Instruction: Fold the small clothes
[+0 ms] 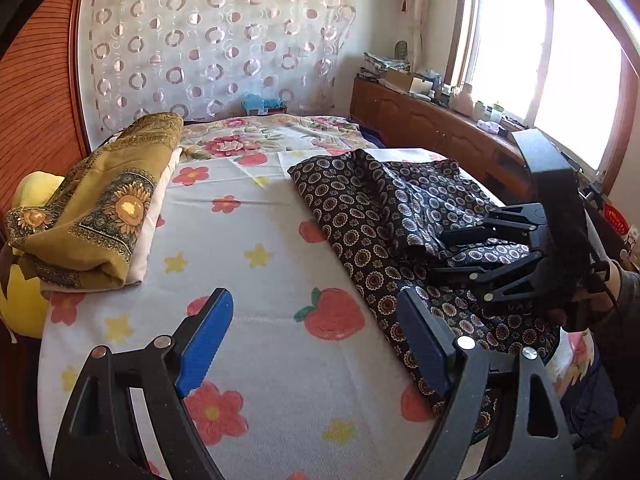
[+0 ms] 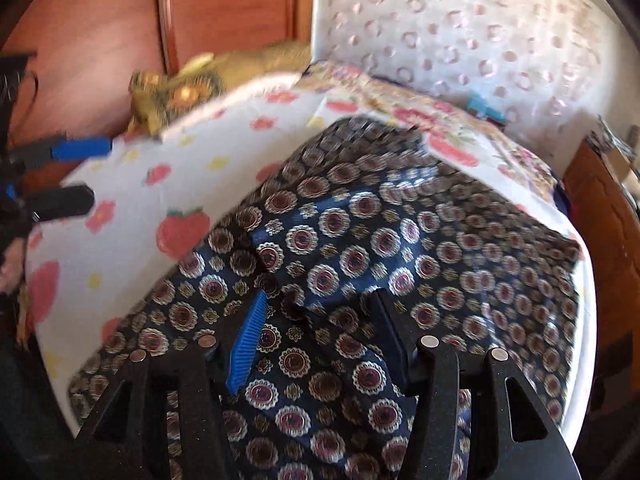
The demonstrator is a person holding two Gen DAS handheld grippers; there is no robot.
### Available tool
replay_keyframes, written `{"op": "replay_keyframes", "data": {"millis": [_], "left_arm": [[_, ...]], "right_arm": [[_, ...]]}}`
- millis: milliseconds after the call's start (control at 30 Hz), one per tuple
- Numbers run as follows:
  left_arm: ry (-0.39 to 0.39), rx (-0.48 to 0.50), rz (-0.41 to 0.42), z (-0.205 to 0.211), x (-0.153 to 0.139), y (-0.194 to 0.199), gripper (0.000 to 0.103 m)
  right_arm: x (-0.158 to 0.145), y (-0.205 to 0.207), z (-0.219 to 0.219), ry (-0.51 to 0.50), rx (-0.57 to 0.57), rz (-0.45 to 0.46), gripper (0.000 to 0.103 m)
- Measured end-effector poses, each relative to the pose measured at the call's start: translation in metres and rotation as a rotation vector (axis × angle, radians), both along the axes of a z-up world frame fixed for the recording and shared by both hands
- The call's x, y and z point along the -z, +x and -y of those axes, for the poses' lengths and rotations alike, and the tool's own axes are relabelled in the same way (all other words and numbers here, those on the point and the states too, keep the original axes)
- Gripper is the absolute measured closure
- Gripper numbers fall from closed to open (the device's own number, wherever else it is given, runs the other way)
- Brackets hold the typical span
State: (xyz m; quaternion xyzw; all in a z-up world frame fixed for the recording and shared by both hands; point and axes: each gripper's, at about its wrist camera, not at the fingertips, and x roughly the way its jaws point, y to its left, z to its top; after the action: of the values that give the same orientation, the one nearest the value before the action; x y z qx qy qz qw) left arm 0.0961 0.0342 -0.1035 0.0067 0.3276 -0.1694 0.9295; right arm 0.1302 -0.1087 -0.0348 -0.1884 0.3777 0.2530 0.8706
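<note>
The dark navy garment (image 1: pixel 376 216) carries rows of round medallions in cream and maroon. Under it, the bedsheet (image 1: pixel 256 264) is white with red strawberries, pink flowers and yellow stars. At nine o'clock, the folded cloth (image 1: pixel 100 208) is mustard-olive with sunflower borders. The gripper pads (image 1: pixel 208 336) are bright blue on black fingers.

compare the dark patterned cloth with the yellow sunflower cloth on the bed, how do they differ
The dark patterned cloth is navy with small medallions; the yellow sunflower cloth is mustard with large sunflowers. The dark one lies spread and rumpled at the window side; the yellow one sits folded in a stack at the opposite side. Both rest on the bedsheet.
</note>
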Motion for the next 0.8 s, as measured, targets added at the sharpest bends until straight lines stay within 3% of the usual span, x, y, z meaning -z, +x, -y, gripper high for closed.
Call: {"op": "replay_keyframes", "data": {"millis": [200, 267, 533, 800], "left_arm": [[0.002, 0.016, -0.016, 0.006, 0.003, 0.016, 0.019], [0.003, 0.023, -0.019, 0.010, 0.003, 0.019, 0.019], [0.016, 0.051, -0.027, 0.026, -0.002, 0.041, 0.019], [0.033, 0.080, -0.062, 0.046, 0.001, 0.076, 0.019]], "right_arm": [[0.002, 0.017, 0.001, -0.024, -0.030, -0.013, 0.048], [0.002, 0.021, 0.004, -0.017, -0.003, 0.012, 0.097], [-0.041, 0.028, 0.060, 0.155, 0.066, 0.069, 0.097], [-0.052, 0.044, 0.116, 0.164, 0.168, 0.092, 0.097]]}}
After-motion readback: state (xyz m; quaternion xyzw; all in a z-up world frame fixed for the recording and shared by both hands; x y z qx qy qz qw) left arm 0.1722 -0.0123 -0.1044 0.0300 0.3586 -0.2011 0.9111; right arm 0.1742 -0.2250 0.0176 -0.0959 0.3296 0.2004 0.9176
